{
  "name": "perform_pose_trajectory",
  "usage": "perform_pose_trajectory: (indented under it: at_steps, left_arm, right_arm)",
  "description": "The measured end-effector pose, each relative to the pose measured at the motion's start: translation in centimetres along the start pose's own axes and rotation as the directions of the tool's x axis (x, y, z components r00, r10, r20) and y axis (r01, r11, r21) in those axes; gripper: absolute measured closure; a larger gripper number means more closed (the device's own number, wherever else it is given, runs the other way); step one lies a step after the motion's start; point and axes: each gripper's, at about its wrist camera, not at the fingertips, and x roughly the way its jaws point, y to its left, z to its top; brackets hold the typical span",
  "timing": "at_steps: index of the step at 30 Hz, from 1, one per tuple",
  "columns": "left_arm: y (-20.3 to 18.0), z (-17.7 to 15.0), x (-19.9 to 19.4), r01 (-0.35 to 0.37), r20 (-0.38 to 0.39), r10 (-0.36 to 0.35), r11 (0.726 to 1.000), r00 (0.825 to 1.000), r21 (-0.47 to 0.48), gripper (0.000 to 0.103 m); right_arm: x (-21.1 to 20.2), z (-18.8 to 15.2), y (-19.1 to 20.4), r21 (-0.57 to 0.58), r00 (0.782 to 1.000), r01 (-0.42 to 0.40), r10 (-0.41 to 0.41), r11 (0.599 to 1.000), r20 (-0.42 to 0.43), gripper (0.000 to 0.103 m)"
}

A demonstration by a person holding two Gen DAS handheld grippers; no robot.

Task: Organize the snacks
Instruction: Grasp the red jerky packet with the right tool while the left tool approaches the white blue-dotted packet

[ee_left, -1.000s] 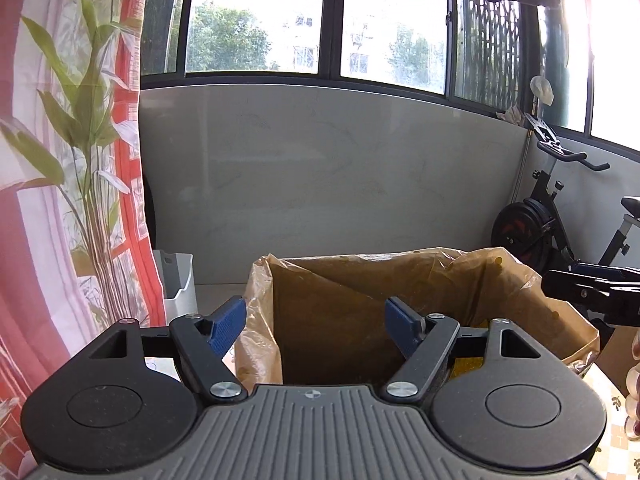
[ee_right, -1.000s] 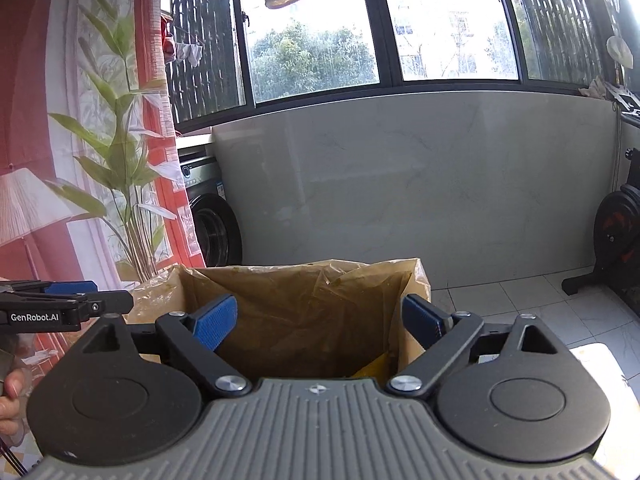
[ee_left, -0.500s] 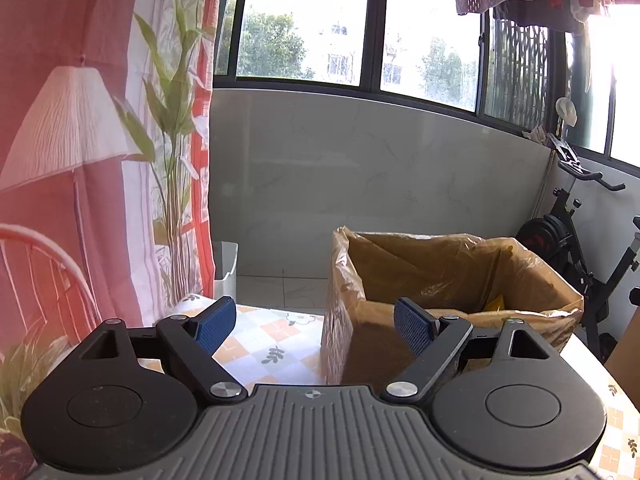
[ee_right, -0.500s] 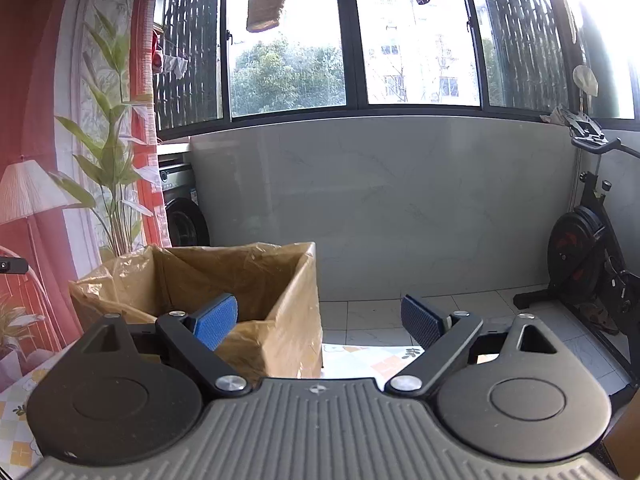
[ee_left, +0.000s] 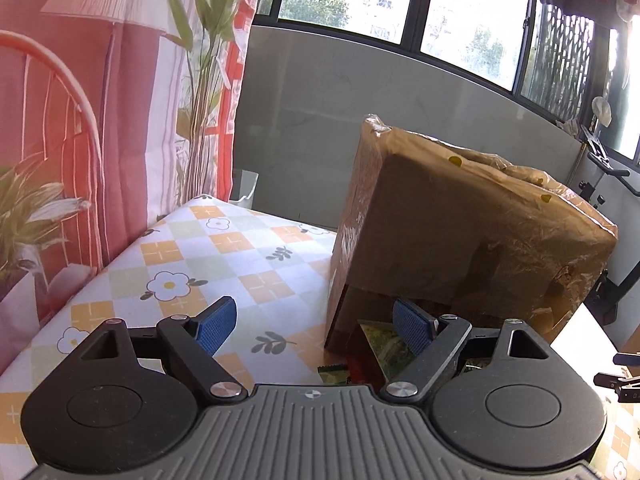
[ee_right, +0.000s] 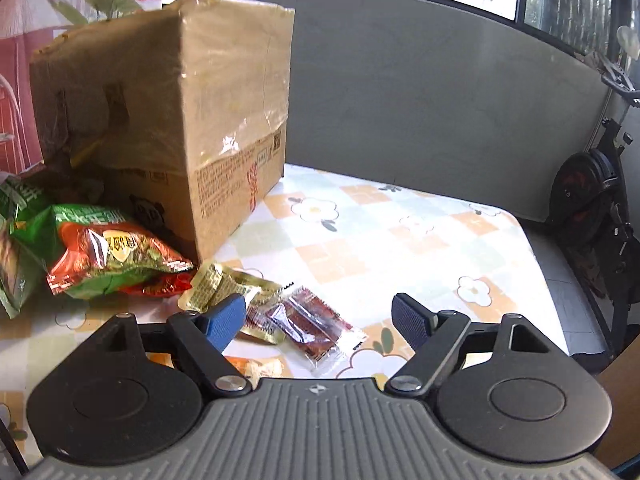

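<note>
A cardboard box (ee_left: 460, 232) wrapped in plastic film stands on the table; it also shows in the right wrist view (ee_right: 168, 108). Snack bags lie at its foot: a green and red bag (ee_right: 108, 252), a yellow packet (ee_right: 224, 284) and small red sachets (ee_right: 312, 320). My right gripper (ee_right: 320, 318) is open and empty just above the sachets. My left gripper (ee_left: 314, 324) is open and empty near the box's left corner, with a green packet (ee_left: 384, 344) below its right finger.
The table has a flowered checked cloth (ee_right: 380, 240). A red curtain with plant print (ee_left: 100, 100) hangs at the left. An exercise bike (ee_right: 592, 200) stands past the table's right edge. A grey wall and windows lie behind.
Both grippers have pulled back from over the box and tipped down toward the table. The left one moved left, the right one moved right. The snacks on the table have come into view.
</note>
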Motion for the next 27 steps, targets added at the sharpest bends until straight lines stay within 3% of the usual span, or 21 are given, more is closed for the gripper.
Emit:
perform_pose_trajectory:
  at_steps: [5, 9, 16, 24, 27]
  left_arm:
    - [-0.8, 0.8, 0.2, -0.037, 0.004, 0.036, 0.999, 0.999, 0.017, 0.017]
    - [-1.2, 0.2, -0.9, -0.066, 0.014, 0.068, 0.994, 0.998, -0.081, 0.017]
    - [-3.2, -0.8, -0.5, -0.109, -0.011, 0.109, 0.994, 0.994, -0.018, 0.017]
    - [-4.8, -1.9, 0.5, -0.097, -0.029, 0.097, 0.995, 0.995, 0.005, 0.017]
    - [-4.9, -2.8, 0.6, -0.095, -0.056, 0.095, 0.995, 0.994, 0.003, 0.017]
  right_arm:
    - [2.3, -0.8, -0.9, -0.067, 0.997, -0.043, 0.039, 0.997, -0.061, 0.021]
    - [3.8, -0.4, -1.2, -0.121, 0.995, -0.073, 0.065, 0.99, -0.071, 0.021]
    - [6.2, -0.8, -2.1, -0.027, 0.985, -0.166, 0.164, 0.986, -0.057, 0.024]
    - [4.5, -1.8, -1.8, -0.025, 0.985, -0.174, 0.174, 0.984, -0.009, 0.046]
    - [4.8, -1.7, -2.0, 0.005, 0.989, -0.148, 0.148, 0.989, -0.002, 0.048]
